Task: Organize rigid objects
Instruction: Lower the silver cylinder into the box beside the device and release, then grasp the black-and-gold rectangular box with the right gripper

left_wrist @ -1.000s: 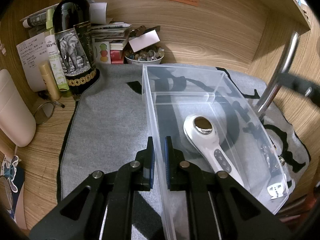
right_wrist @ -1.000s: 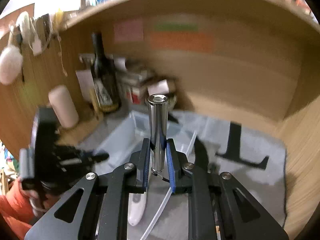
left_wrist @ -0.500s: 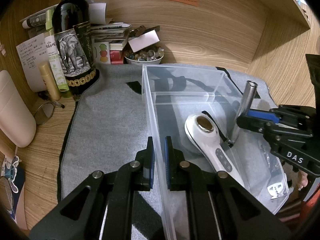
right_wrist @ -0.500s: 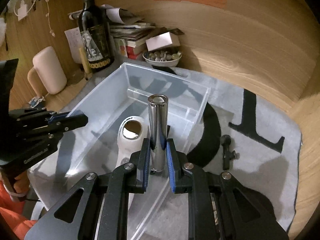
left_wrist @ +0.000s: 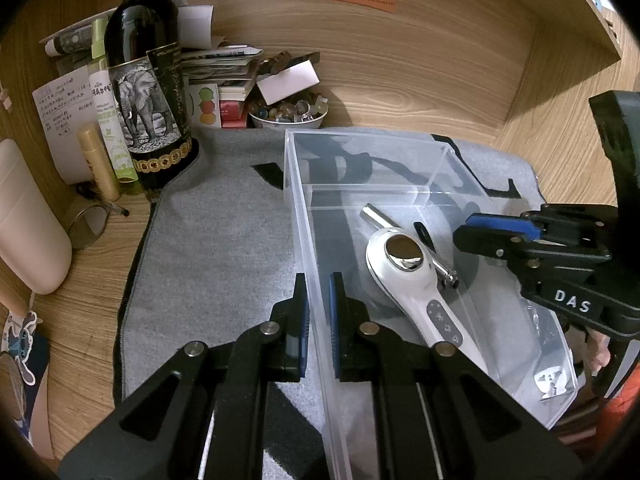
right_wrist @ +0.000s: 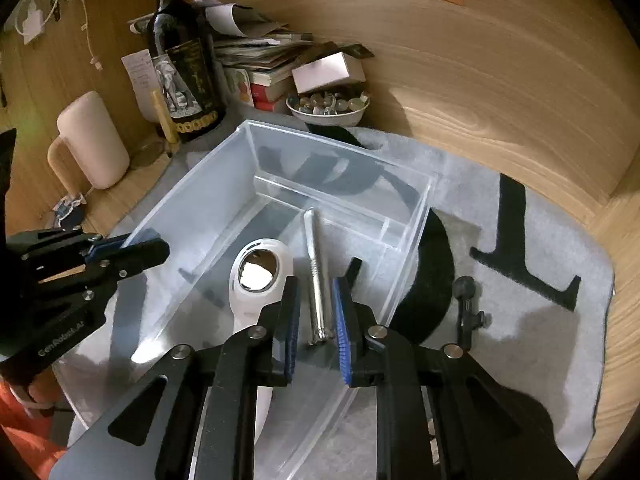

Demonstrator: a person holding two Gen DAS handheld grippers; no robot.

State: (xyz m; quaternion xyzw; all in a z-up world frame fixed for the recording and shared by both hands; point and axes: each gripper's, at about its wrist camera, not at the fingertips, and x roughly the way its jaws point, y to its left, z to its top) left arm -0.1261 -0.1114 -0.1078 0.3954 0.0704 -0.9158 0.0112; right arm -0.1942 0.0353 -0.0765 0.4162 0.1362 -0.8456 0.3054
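Fingers first: our left gripper (left_wrist: 318,312) is pinched on the near left wall of the clear plastic bin (left_wrist: 298,216), one blue pad outside, one inside, wall sandwiched between them. Our right gripper (right_wrist: 316,316) stands parted, gripping nothing; the metal cylinder (right_wrist: 318,276) lies loose on the bin floor in the gap between the pads, and we see a slim margin on each side of it.

Cylinder: long axis runs almost straight away from our right wrist camera, near end with the small ring toward the fingers, far end pointing at the low inner divider (right_wrist: 344,204). In our left view the same cylinder (left_wrist: 376,218) lies diagonally, partly tucked behind the head of the white handheld device (left_wrist: 404,276). The device lies flat just left of the cylinder, round metal head toward the divider, handle running back toward the near end of the bin.

Edges and room: we see the right gripper's fingers over the bin's right wall (right_wrist: 404,276). Past the divider, the far compartment shows nothing in it. Bin floor left of the device is bare up to the left wall. The bin sits on a grey mat (left_wrist: 224,240) with black letters.

Outside: a small black clamp-like piece (right_wrist: 466,308) lies on the mat right of the bin, well clear of the wall. Wine bottle (left_wrist: 148,80), bowl of stones (left_wrist: 286,114) and a pale pink mug (right_wrist: 94,140) stand along the back and left, apart from the bin.
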